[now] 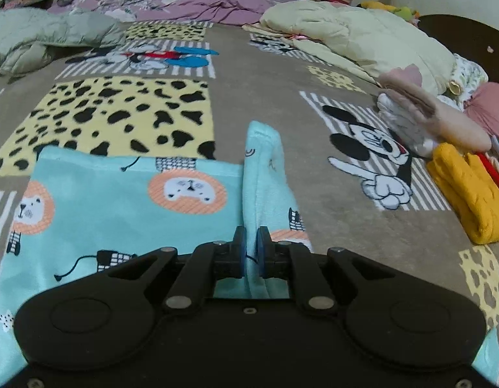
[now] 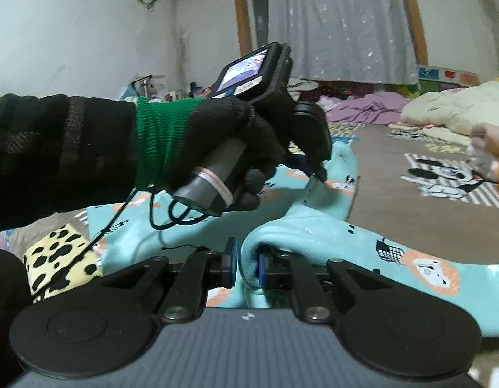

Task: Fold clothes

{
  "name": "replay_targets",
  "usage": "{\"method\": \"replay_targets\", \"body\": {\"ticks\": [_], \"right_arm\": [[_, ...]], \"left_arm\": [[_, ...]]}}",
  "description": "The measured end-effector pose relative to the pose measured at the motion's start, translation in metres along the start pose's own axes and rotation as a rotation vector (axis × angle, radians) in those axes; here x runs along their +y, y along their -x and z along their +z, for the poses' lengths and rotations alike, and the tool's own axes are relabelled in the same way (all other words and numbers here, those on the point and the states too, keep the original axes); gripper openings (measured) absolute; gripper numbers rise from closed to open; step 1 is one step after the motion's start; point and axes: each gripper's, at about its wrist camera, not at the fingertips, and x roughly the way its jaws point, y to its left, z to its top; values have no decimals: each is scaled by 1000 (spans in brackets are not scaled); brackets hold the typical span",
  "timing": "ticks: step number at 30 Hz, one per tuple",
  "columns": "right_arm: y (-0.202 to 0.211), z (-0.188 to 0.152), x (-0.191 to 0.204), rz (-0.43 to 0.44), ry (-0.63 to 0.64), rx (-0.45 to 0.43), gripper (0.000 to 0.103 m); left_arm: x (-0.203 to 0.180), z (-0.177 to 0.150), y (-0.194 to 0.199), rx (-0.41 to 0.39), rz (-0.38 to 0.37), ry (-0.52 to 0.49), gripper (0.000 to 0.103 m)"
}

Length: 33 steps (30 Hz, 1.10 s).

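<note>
The turquoise lion-print garment [image 1: 120,213] lies spread on a brown cartoon-patterned bedspread [image 1: 265,74], which we see ringed by crumpled quilts [image 1: 356,35], a yellow folded item [image 1: 469,190] and a curtained window [image 2: 340,22] beyond. We hold our left gripper [image 1: 252,252] nearly closed, a raised fold of the garment pinched between its blue pads [image 1: 241,252]. Our right gripper [image 2: 247,266] is likewise almost closed on another bunched edge of the same cloth [image 2: 314,232]. In the right wrist view, a gloved hand [image 2: 236,148] grips the left tool's handle above the fabric.
</note>
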Motion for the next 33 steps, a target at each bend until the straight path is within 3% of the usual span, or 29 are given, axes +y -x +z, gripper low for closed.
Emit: {"method": "replay_targets", "body": {"ticks": [12, 13, 18, 21, 24, 25, 27, 28, 32, 33], "right_arm": [[-23, -1, 12, 43, 36, 90, 14], [-24, -1, 13, 40, 41, 95, 15], [-24, -1, 15, 36, 57, 96, 15], [-24, -3, 15, 39, 54, 95, 15], [-25, -3, 16, 44, 58, 97, 17], [-25, -4, 17, 46, 58, 100, 17], [-26, -4, 17, 50, 58, 104, 18], [-26, -4, 18, 51, 58, 106, 19], [-23, -5, 22, 45, 74, 100, 20], [-22, -5, 23, 44, 79, 96, 23]], "left_arm": [[17, -9, -12, -6, -12, 35, 9], [16, -9, -11, -13, 1, 23, 14], [7, -6, 5, -98, 76, -68, 16], [1, 2, 12, -137, 23, -74, 16], [-13, 6, 4, -121, -18, -136, 16], [-14, 5, -7, -82, 20, -160, 19], [-15, 1, -32, 9, 115, -210, 31], [-17, 3, -29, 12, 117, -212, 42], [-23, 12, -7, -9, 93, -202, 39], [-30, 12, 3, -9, 49, -244, 39]]}}
